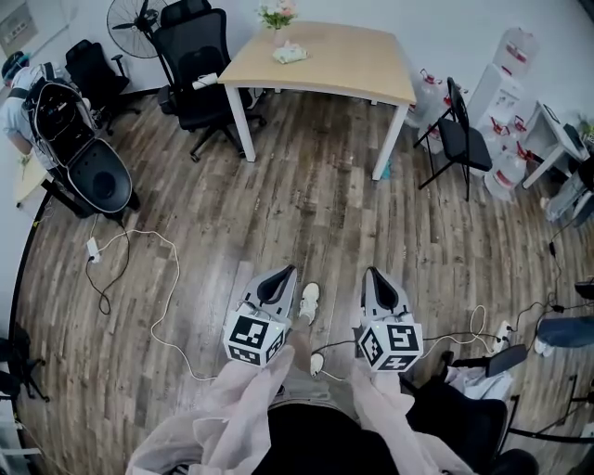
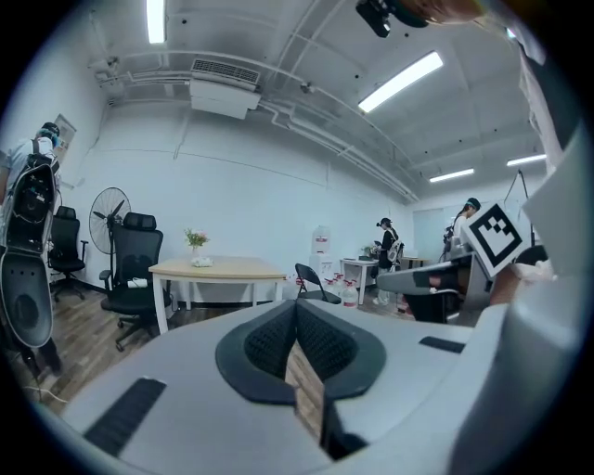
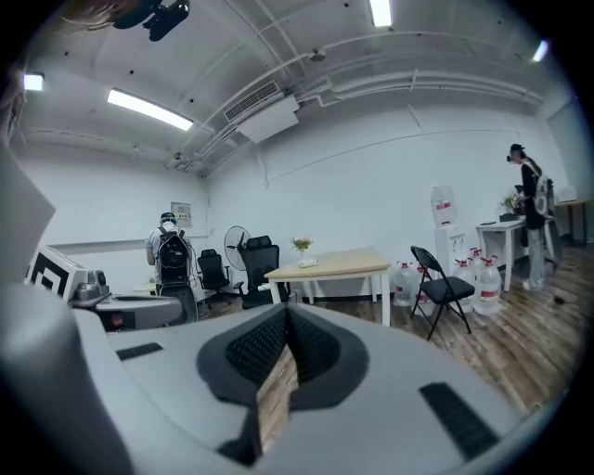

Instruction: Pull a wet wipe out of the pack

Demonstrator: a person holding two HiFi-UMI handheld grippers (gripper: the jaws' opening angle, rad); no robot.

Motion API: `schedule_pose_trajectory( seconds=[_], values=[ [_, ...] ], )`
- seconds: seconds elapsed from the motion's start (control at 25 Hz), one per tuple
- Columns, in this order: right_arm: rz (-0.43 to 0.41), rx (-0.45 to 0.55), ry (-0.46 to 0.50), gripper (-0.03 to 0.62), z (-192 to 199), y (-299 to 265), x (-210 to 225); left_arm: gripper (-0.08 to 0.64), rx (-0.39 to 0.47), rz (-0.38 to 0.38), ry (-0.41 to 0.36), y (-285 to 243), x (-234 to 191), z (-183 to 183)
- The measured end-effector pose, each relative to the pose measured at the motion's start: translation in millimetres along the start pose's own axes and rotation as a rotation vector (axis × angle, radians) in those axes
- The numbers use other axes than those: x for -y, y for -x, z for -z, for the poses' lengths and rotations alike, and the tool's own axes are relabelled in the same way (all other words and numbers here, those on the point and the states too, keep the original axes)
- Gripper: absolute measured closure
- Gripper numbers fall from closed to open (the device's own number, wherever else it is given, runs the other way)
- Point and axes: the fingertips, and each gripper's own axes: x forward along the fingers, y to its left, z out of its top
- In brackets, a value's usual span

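wipe pack [image 1: 290, 55] out of reach at the far edge of the desk [image 1: 357, 74]
left gripper [image 1: 281, 274], right gripper [image 1: 374, 274] carried empty, fingers [image 2: 269, 341] pressed together, nothing yet to grasp

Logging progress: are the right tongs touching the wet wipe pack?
Apart. Head view: a wide stretch of wood floor lies between the right tongs and the wet wipe pack on the table.

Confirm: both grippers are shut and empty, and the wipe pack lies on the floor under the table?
Not the floor: the head view shows the wipe pack on top of the table, beside the flower vase. The left gripper and right gripper are shut and empty.
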Motion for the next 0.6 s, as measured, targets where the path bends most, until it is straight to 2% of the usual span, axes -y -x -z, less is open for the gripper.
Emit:
schedule_pose_trajectory(
  seconds=[0.2, 0.48, 0.6],
  values=[
    [-0.015, -0.016, 0.007, 0.585, -11.3, -31.2, 15.3, 0.548, -0.017, 0.017, -0.003, -33.8, -10.9, -2.3],
    [-0.052, -0.051, -0.099, 0.586, -17.0, -82.9, 42.2, 0.548, -0.022, 0.009, 0.011, -87.3, -31.1, -13.0],
    [-0.055, -0.065, -0.112, 0.584, -23.1, -106.7, 52.0, 0.548, -0.027, 0.005, 0.023, -109.7, -43.5, -20.1]
  ],
)
